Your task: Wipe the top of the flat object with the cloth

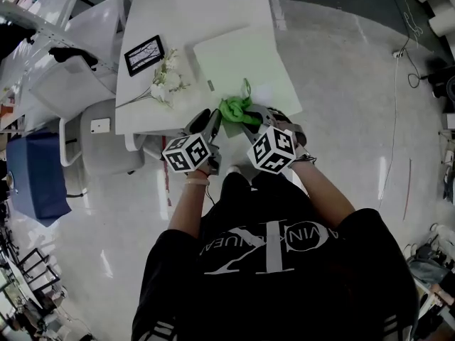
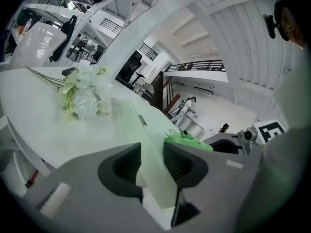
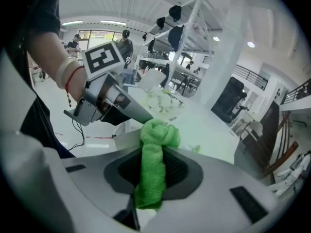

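A pale green flat object [image 1: 242,66] lies on the white table [image 1: 185,6]. My left gripper [image 1: 208,123] is at its near left corner. In the left gripper view that corner [image 2: 146,130] sits between the two pads, and the left gripper [image 2: 151,149] is shut on it. My right gripper [image 1: 257,116] is shut on a bright green cloth [image 1: 237,110], bunched over the object's near edge. The right gripper view shows the cloth [image 3: 158,135] pinched upright between the right gripper's [image 3: 153,166] jaws, with the left gripper [image 3: 112,103] just beyond it. The cloth [image 2: 187,140] also shows to the right of the left jaws.
White flowers [image 1: 165,82] lie on the table left of the flat object, beside a black-framed picture [image 1: 144,55]. The flowers [image 2: 85,93] show at the left in the left gripper view. White chairs [image 1: 92,137] and a blue bin [image 1: 35,176] stand to the table's left.
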